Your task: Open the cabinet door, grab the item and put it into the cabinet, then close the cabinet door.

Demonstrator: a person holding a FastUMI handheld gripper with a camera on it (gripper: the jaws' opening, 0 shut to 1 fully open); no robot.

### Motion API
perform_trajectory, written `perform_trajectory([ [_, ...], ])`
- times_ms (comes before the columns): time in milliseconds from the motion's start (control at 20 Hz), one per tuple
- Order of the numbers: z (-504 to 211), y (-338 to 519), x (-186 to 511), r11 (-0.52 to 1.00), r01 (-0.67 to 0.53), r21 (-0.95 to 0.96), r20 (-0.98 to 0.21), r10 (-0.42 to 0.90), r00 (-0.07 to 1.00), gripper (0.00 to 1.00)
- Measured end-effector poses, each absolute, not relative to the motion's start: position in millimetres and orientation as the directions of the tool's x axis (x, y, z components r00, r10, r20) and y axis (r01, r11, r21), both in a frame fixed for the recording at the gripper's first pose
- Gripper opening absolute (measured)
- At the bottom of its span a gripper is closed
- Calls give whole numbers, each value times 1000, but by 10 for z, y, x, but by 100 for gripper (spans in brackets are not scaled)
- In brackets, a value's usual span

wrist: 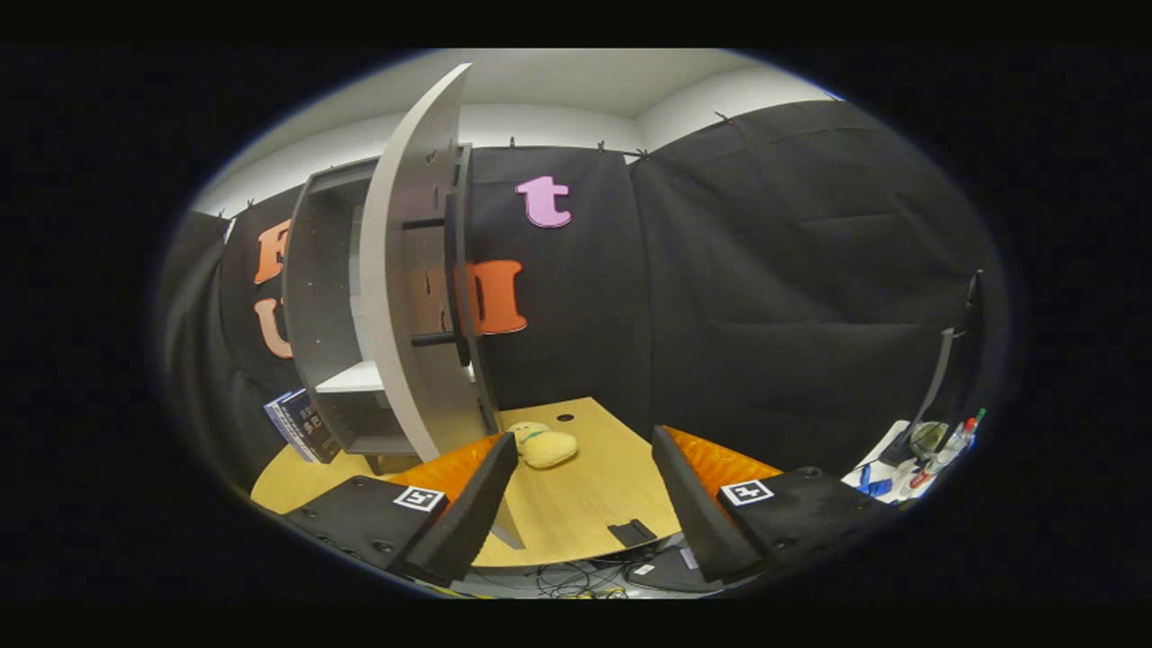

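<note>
Cabinet door (409,270) stands swung open on the grey cabinet (324,297), so the first step looks done; the item, a soft yellow plush toy (543,445), lies on the wood-grain table (594,504) just ahead of the fingers, not yet grabbed. Gripper (585,495) hangs with its fingers spread wide, holding nothing. Door is a flat, matt panel with a dark bar handle (436,339); a pale shelf (353,378) shows inside. Loading and closing look to remain

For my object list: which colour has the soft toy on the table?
Pale yellow soft toy, clearest in the gripper view, just ahead of the open gripper.
</note>
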State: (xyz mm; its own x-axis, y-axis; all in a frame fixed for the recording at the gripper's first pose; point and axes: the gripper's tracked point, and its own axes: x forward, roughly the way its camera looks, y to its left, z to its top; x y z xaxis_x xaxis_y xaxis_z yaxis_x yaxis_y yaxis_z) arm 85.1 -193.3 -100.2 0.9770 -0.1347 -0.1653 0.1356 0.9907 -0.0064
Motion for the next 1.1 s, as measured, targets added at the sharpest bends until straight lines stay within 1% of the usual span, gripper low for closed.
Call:
perform_trajectory([
  [500,-1247,-1654,1074,999,48,-8,-204,-49,978,96],
  [600,-1257,-1648,1107,998,48,-28,-210,-53,976,96],
  [900,-1283,-1552,1090,1000,17,-17,-219,-21,975,95],
  [1100,-1312,-1340,1072,1000,-17,-1,-221,16,975,95],
])
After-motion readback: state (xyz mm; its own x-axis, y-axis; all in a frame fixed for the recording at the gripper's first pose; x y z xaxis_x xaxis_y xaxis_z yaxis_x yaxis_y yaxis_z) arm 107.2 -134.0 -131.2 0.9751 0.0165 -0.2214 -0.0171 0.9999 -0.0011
